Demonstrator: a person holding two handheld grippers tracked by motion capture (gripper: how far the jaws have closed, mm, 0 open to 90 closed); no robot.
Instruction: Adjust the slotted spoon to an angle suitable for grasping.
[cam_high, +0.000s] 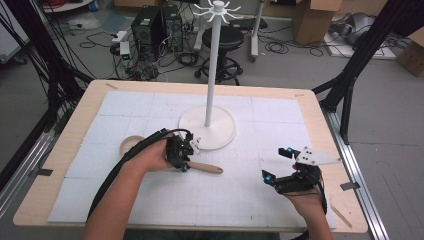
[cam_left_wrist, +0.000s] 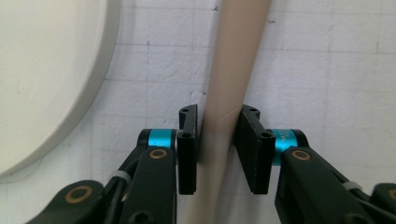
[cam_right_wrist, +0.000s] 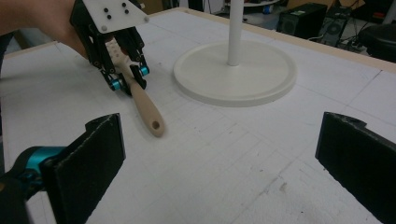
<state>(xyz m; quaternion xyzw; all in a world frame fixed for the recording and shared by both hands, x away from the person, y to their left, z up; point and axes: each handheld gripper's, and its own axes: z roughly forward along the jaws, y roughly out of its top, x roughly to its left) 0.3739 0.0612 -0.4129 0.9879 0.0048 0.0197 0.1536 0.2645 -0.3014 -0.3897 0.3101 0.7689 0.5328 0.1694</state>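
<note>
A wooden handle (cam_high: 205, 168) lies on the white gridded mat (cam_high: 240, 200) at the centre of the high view, its rounded end with a small hole pointing right; the left gripper (cam_high: 181, 156) clamps it, jaws pressed against both sides of the shaft in the left gripper view; just above it stands the round base of a white pole stand (cam_high: 207, 127); the right gripper (cam_high: 280, 164) rests at lower right on the counter (cam_high: 320, 120), jaws spread wide and holding nothing.
</note>
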